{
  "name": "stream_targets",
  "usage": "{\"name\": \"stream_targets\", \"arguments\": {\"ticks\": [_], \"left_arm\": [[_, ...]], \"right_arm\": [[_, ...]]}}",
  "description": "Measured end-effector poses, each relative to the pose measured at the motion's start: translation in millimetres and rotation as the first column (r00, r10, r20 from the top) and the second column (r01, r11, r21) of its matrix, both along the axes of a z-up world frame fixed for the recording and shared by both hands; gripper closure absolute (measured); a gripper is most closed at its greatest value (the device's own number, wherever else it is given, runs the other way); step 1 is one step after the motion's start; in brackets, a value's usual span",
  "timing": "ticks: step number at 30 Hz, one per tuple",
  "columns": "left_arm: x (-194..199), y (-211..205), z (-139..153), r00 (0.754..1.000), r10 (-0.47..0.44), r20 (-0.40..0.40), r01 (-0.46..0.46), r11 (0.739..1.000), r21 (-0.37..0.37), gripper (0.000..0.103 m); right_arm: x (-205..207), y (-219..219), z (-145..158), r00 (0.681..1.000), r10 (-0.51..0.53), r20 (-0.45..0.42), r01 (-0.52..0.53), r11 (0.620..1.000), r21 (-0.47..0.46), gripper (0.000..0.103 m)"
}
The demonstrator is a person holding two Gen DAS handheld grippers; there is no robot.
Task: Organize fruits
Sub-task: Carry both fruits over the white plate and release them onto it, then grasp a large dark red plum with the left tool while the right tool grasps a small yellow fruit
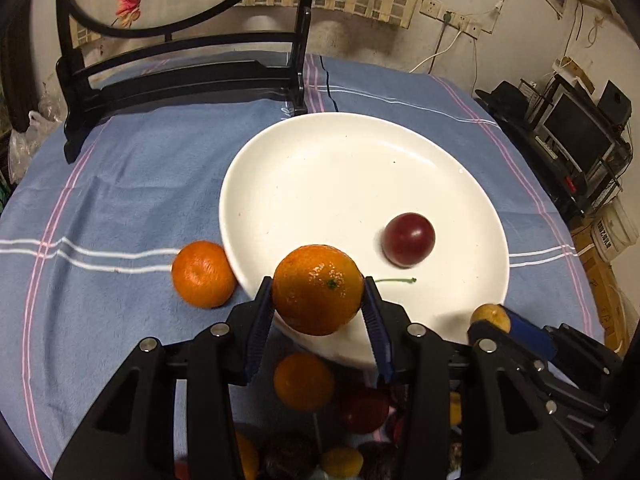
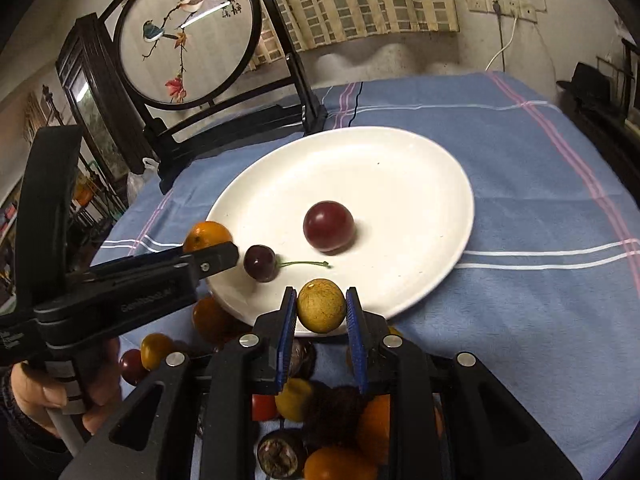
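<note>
My left gripper (image 1: 318, 290) is shut on an orange mandarin (image 1: 318, 288), held over the near rim of the white plate (image 1: 320, 168). My right gripper (image 2: 321, 306) is shut on a small yellow-brown round fruit (image 2: 321, 305) at the plate's (image 2: 400, 168) near edge. A dark red plum (image 2: 329, 225) and a stemmed cherry (image 2: 260, 263) lie on the plate. The plum also shows in the left wrist view (image 1: 408, 239). Another mandarin (image 1: 203, 274) lies on the cloth left of the plate. The left gripper also shows in the right wrist view (image 2: 216, 256), as does the right gripper with its fruit in the left wrist view (image 1: 491, 318).
A pile of mixed fruits (image 2: 320, 420) lies on the blue cloth under the grippers. A dark wooden stand with a round embroidered screen (image 2: 188, 32) stands at the table's far left. The table edge falls off at the right, with shelving (image 1: 580, 132) beyond.
</note>
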State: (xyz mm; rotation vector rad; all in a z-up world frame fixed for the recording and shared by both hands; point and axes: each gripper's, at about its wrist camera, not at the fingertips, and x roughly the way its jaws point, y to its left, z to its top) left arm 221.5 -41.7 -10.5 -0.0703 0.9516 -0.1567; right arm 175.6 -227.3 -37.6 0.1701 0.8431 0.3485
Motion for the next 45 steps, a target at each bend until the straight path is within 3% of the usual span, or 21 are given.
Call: {"name": "stream_targets", "arguments": {"ticks": [1,2,3,5,9,17,26,30,34,38,42,45], "left_arm": [[1,0,-1,1.000,0.000,-0.003,0.000,1.000,0.002,0.059],[0,-1,0,1.000,-0.004,0.000,0.004,1.000,-0.007,0.053],[-2,-1,1,1.000,-0.007,0.008,0.007,1.000,-0.013,0.045],[-12,1,9,0.999,0.003,0.045,-0.003,1.000,-0.003,0.030],[-36,10,21,0.995,0.002,0.099,-0.004,1.000,0.016,0.015],[-88,43,19,0.994,0.039,0.100,-0.036,0.999,-0.039,0.009],[-118,76,-7,0.991,0.094,0.099,-0.091,0.995,-0.031,0.008],[-121,84,-10,0.990,0.097,0.104,-0.096,0.995,-0.013,0.008],[-126,91,-9,0.989,0.105,0.108,-0.103,0.994,-0.025,0.008],[-132,98,-9,0.986,0.114,0.119,-0.112,0.993,-0.024,0.008],[-136,104,-11,0.987,0.112,0.117,-0.111,0.994,-0.018,0.008],[-136,106,-13,0.988,0.108,0.110,-0.106,0.994,-0.019,0.008]], "right_arm": [[0,-1,-2,1.000,-0.009,0.015,0.009,1.000,0.014,0.073],[0,-4,-2,1.000,-0.024,0.020,0.023,0.999,0.022,0.051],[-1,-6,-1,0.999,-0.028,0.023,0.027,0.999,0.028,0.046],[-5,-6,4,0.999,-0.025,0.035,0.024,0.999,0.022,0.046],[-12,-6,6,0.998,-0.026,0.058,0.025,1.000,0.019,0.042],[-24,-13,6,0.998,-0.041,0.042,0.039,0.998,0.054,0.035],[-78,-12,4,0.999,0.005,0.042,-0.007,0.999,0.049,0.035],[-109,0,4,0.997,0.052,0.064,-0.051,0.998,-0.021,0.035],[-123,14,-5,0.994,0.109,0.017,-0.108,0.992,-0.059,0.035],[-128,38,-17,0.986,0.162,-0.034,-0.165,0.975,-0.146,0.044],[-123,55,-28,0.979,0.184,-0.087,-0.197,0.962,-0.188,0.060],[-113,65,-31,0.981,0.163,-0.104,-0.183,0.955,-0.232,0.062]]}}
